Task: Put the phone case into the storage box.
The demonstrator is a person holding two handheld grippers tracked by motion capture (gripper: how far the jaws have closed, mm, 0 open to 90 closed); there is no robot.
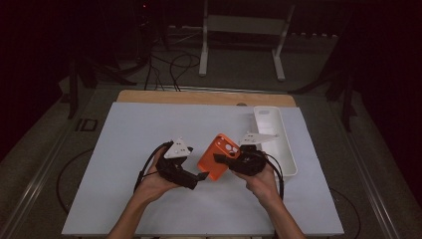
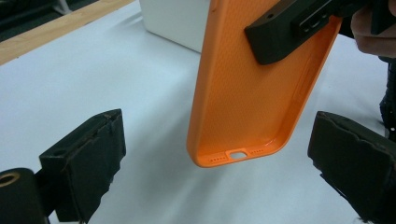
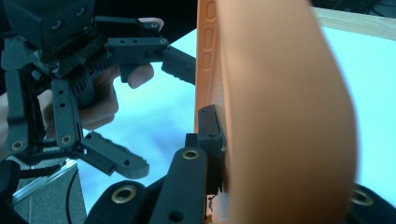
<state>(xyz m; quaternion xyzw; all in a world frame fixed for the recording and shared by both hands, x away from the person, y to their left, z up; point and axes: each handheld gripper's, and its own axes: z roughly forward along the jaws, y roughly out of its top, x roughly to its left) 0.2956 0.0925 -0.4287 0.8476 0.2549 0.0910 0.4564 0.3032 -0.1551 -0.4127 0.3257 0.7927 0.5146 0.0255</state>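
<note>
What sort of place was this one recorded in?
Probably a lab or recording studio: a white-topped table in a dark room, loose cables on the floor behind it, and a white metal stand at the back.

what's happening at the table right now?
A person holds a set of tongs in each hand. The right tongs are clamped on an orange silicone phone case, holding it above the white table. The left tongs stand open near the case's bottom edge, not gripping it. A long white plastic tray sits to the right.

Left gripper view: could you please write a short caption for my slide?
Right gripper holds an orange phone case above the white table, between the open left gripper's pads.
</note>
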